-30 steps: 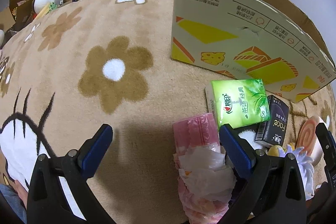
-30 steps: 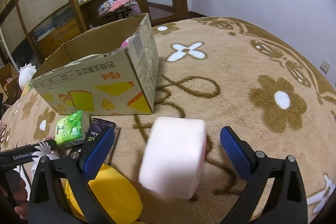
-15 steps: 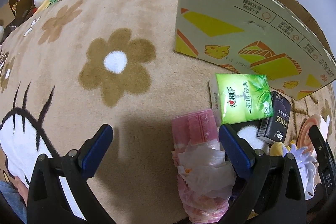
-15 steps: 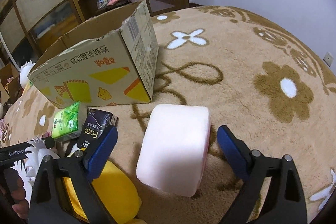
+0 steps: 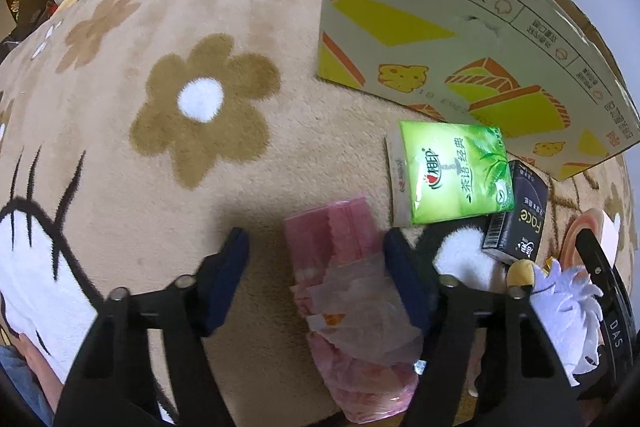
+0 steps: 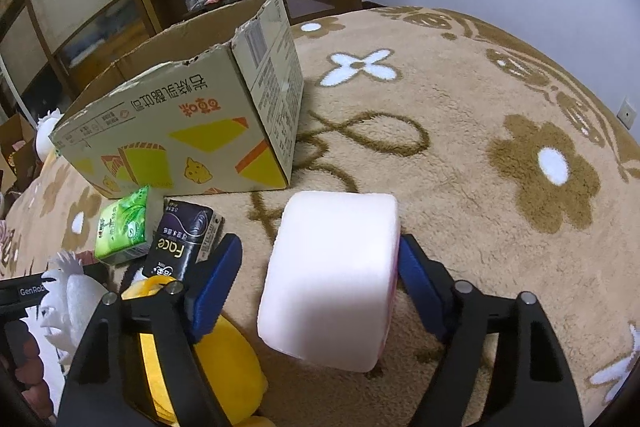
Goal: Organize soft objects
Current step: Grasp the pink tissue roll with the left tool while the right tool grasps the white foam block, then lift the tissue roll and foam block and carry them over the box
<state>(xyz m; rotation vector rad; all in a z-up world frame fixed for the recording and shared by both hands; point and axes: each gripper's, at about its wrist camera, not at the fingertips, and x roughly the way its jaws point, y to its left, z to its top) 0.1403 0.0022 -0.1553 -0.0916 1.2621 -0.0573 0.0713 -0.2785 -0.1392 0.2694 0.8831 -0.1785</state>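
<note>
On the beige flower rug (image 5: 132, 39) lies a pink roll of thin bags (image 5: 334, 235) with crumpled white tissue on it. My left gripper (image 5: 316, 243) straddles it, jaws closing; the right finger (image 5: 404, 279) is at the roll's side, and the left finger stands clear of it. A pale pink soft block (image 6: 332, 279) sits between the fingers of my right gripper (image 6: 320, 247), jaws closing. A gap shows on its left side, and the right pad is at its edge. The open cardboard box (image 6: 180, 131) (image 5: 440, 27) stands behind.
A green tissue pack (image 5: 452, 171) (image 6: 124, 223) and a black "Face" pack (image 5: 520, 211) (image 6: 180, 243) lie before the box. A yellow plush (image 6: 224, 359) and a white spiky plush (image 5: 560, 299) (image 6: 68, 299) lie between the grippers. Shelves and a door stand behind.
Both pairs of jaws have narrowed, the left around the pink roll and the right around the pink block. Neither hand has shifted much.
</note>
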